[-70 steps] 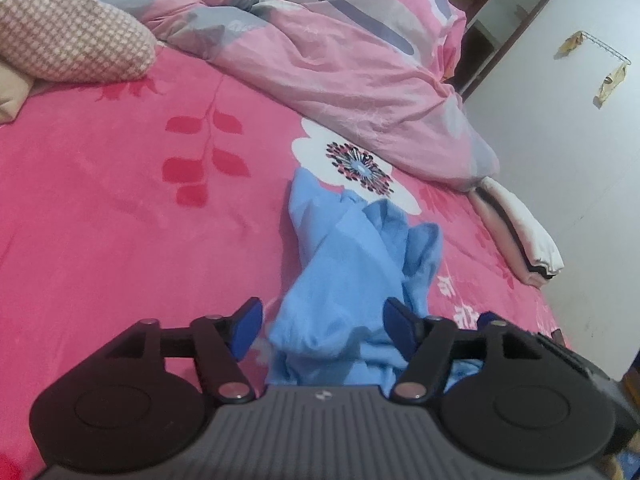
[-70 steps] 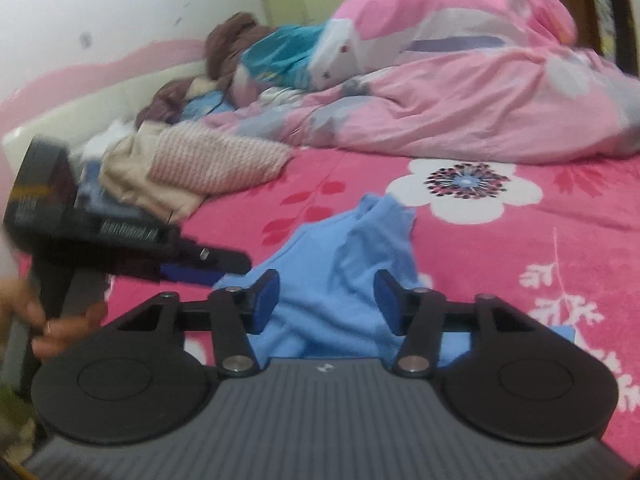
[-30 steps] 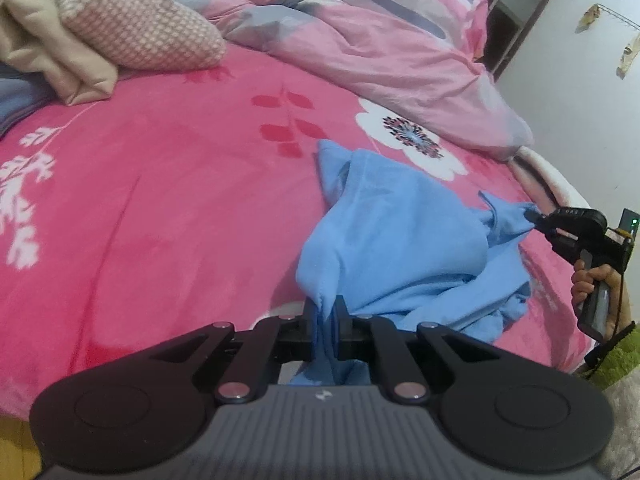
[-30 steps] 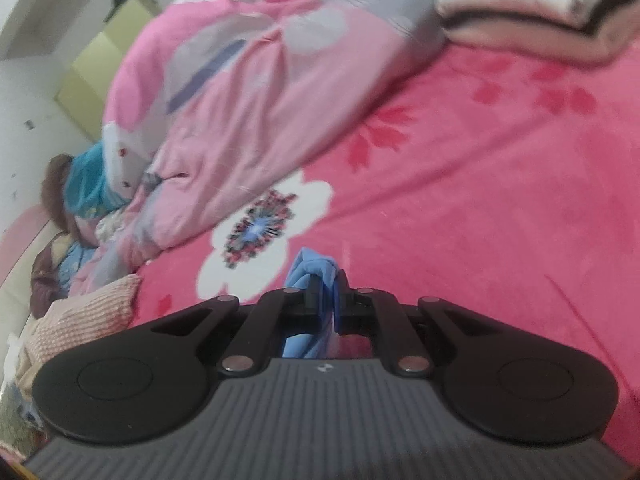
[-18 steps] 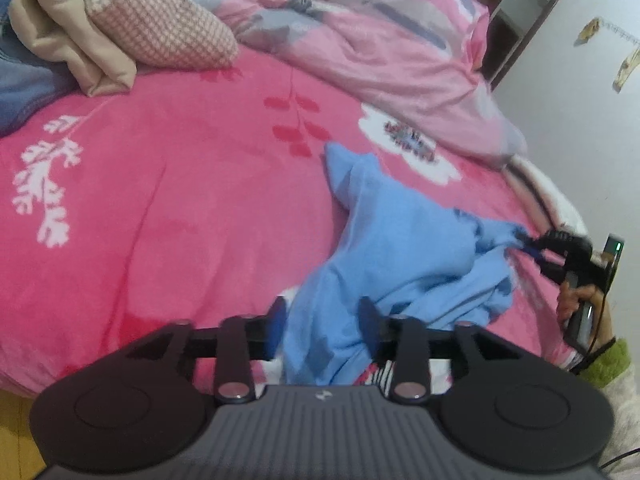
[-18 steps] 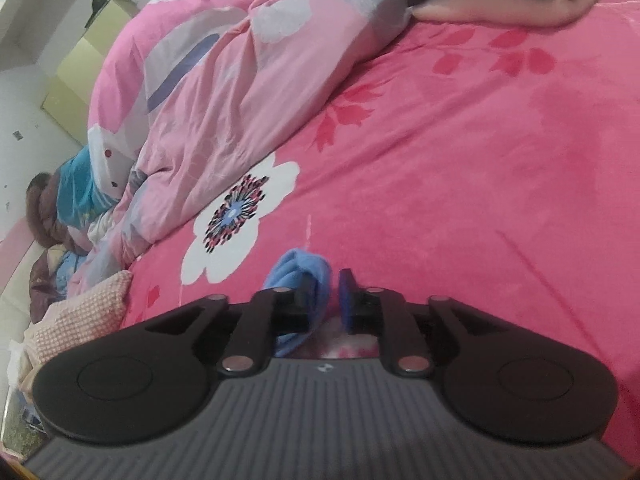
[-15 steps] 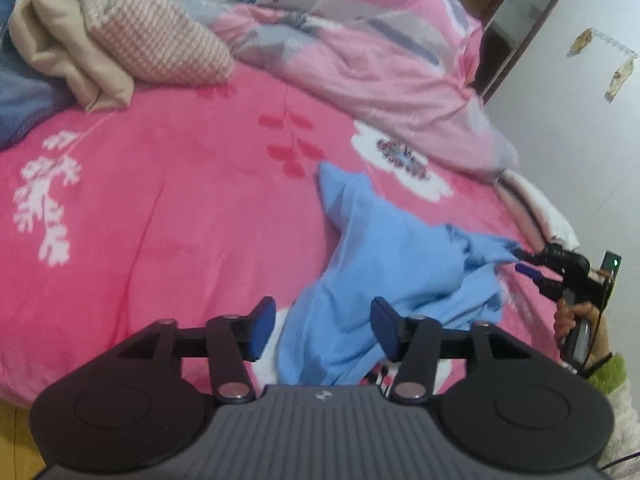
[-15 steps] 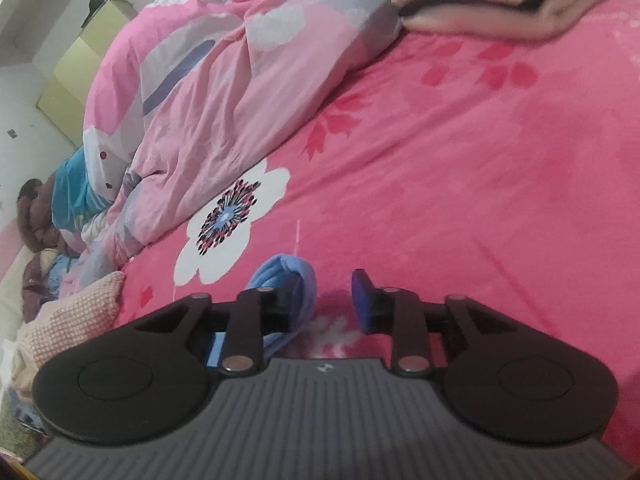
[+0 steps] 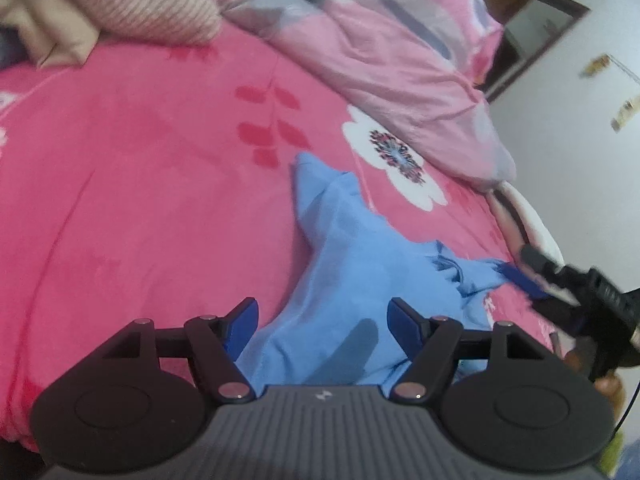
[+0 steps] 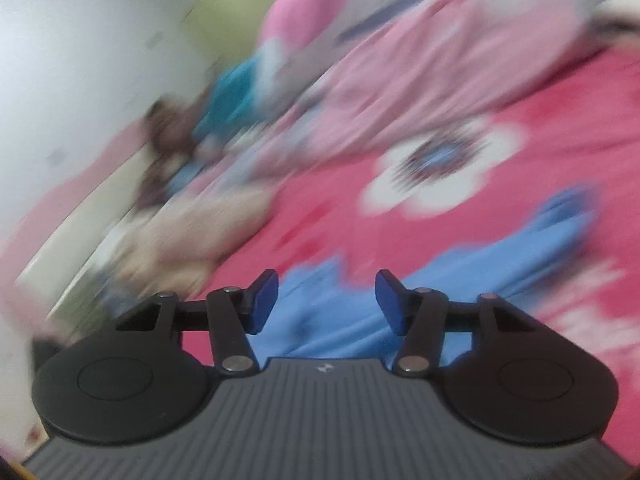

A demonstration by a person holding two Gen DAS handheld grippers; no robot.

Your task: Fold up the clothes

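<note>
A light blue garment (image 9: pixel 352 264) lies rumpled on the pink bedspread (image 9: pixel 140 184), one corner pointing toward the far side. My left gripper (image 9: pixel 322 316) hangs open just above its near edge, with nothing between the blue pads. In the left wrist view the right gripper (image 9: pixel 532 276) sits at the garment's right edge, a hand below it. The right wrist view is heavily blurred: the right gripper (image 10: pixel 326 300) is open over the blue garment (image 10: pixel 460 276), holding nothing.
A crumpled pink duvet (image 9: pixel 384 52) covers the far side of the bed. A checked pink pillow and beige clothes (image 9: pixel 120 12) lie at the far left. Folded white clothes (image 9: pixel 528 216) rest at the right edge, near the white wall (image 9: pixel 580 128).
Both grippers were shut on the blue garment a second ago and have since opened and let it go. The garment now lies flatter. The right gripper is swinging fast to the left.
</note>
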